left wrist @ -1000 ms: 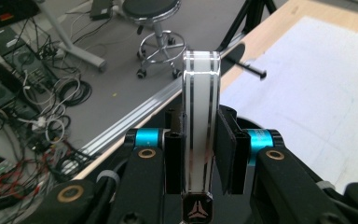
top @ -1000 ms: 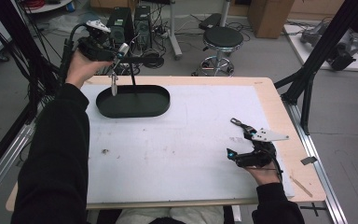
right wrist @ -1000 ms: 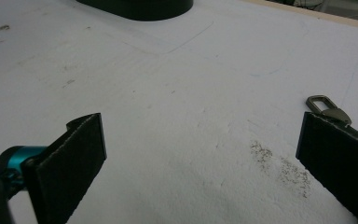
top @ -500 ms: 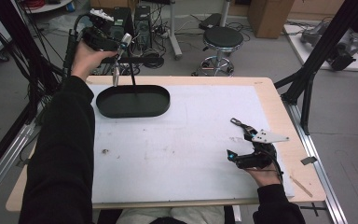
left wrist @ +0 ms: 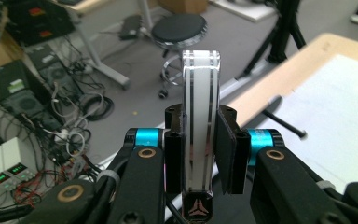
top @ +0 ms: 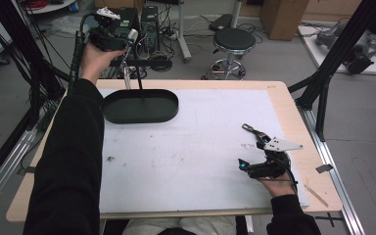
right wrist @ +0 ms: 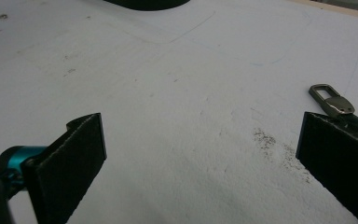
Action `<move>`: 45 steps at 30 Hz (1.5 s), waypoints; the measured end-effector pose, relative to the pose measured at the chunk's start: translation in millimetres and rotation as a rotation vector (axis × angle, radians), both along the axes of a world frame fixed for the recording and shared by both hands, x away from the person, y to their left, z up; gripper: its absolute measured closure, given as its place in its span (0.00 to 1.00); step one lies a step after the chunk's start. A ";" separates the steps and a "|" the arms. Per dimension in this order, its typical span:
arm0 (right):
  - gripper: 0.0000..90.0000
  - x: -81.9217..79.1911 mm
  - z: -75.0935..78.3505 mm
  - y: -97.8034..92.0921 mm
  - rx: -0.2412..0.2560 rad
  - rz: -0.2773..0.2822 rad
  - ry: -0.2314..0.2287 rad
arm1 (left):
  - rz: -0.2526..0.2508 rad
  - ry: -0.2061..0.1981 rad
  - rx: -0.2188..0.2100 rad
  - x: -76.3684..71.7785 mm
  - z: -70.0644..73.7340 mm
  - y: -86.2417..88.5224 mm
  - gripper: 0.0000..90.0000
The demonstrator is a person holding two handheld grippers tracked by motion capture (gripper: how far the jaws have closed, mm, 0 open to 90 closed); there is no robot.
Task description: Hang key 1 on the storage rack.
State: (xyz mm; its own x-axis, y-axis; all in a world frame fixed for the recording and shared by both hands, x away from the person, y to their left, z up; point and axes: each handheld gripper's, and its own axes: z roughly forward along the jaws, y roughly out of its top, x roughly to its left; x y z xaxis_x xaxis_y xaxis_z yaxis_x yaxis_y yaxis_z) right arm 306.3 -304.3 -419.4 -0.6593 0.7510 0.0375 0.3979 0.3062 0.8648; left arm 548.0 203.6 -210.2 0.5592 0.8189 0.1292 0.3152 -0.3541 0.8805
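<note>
The left gripper (left wrist: 200,154) is pinching a flat white and clear plastic strip with rounded end (left wrist: 200,130) between its jaws, raised above the far edge of the white-covered wooden table (top: 200,147), just beyond the black oval tray (top: 140,106). The right gripper (right wrist: 200,158) is sitting with jaws spread wide over the sheet, a small metal clasp (right wrist: 332,101) lying beside its right jaw

No word or number can be read anywhere. Only one small sign shows: a pale three-pointed emblem on the black base of the clear strip (left wrist: 199,135) between the jaws, at 6 o'clock in the left gripper view.
</note>
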 end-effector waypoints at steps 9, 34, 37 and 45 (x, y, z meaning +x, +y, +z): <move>0.01 -0.3 -0.9 -0.5 -0.006 0.001 0.004 | 0.106 -0.017 -0.035 5.2 -16.2 7.5 0.83; 0.01 0.6 0.0 2.0 0.002 0.008 0.009 | -0.018 0.148 -0.157 -29.7 -32.4 37.3 0.02; 0.01 0.4 0.7 1.7 0.007 0.007 0.007 | -0.028 0.137 -0.186 -38.4 -35.9 41.2 0.02; 0.01 0.0 1.7 1.3 0.011 0.005 0.004 | -0.060 0.139 -0.179 -54.9 -48.5 40.9 0.02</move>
